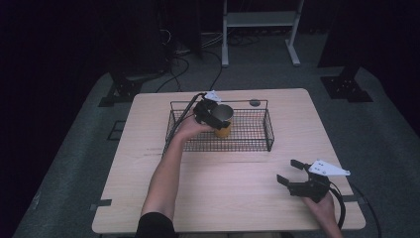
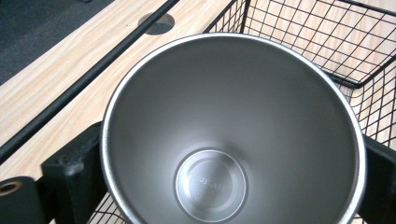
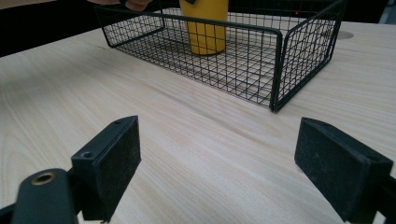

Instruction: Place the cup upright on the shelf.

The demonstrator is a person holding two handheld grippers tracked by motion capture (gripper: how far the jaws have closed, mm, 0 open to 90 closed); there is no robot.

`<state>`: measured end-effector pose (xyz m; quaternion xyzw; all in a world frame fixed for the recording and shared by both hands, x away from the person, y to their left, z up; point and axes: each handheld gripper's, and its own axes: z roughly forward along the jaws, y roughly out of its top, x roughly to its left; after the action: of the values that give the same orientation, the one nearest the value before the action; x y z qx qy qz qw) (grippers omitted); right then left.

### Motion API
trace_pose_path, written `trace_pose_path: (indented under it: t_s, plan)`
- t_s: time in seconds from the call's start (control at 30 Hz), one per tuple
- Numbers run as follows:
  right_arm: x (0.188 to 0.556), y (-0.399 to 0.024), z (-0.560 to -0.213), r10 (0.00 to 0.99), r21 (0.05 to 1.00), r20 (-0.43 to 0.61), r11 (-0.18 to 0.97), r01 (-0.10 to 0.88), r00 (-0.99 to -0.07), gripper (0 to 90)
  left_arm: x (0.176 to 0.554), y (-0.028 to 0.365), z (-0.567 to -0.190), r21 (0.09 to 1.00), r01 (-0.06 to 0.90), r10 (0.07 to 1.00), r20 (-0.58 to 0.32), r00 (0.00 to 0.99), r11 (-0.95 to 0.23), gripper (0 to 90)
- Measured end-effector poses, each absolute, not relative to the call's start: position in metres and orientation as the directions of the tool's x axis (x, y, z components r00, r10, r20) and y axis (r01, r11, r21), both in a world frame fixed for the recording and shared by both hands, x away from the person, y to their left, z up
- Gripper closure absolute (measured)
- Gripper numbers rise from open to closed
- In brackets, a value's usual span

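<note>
Here the left gripper (image 1: pixel 214 115) clamps the yellow steel tumbler (image 1: pixel 223 120) upright, seemingly resting inside the wire basket (image 1: pixel 270 130) at upper centre; the right gripper (image 1: pixel 292 173), jaws wide, idles lower right. Next: let go, lift clear.

embossed mark in cup (image 2: pixel 211 184) base, unreadable

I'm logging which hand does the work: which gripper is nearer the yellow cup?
Left. The left gripper is clamped around the yellow cup inside the wire basket; the right gripper hovers open over the table's near right corner, well clear.
</note>
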<state>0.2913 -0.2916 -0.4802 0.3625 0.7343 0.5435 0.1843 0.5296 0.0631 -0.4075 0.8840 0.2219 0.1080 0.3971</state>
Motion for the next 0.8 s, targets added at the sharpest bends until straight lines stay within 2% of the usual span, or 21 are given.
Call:
trace_pose_path:
  t_s: [0.8]
  plan:
    - [0.291, -0.291, -0.48, 0.732, 0.931, 0.123, 0.148, 0.332, -0.67, 13.4, 0.525, 0.07, -0.394, 0.814, 0.272, 0.486, 0.014, 0.874, -0.513, 0.0]
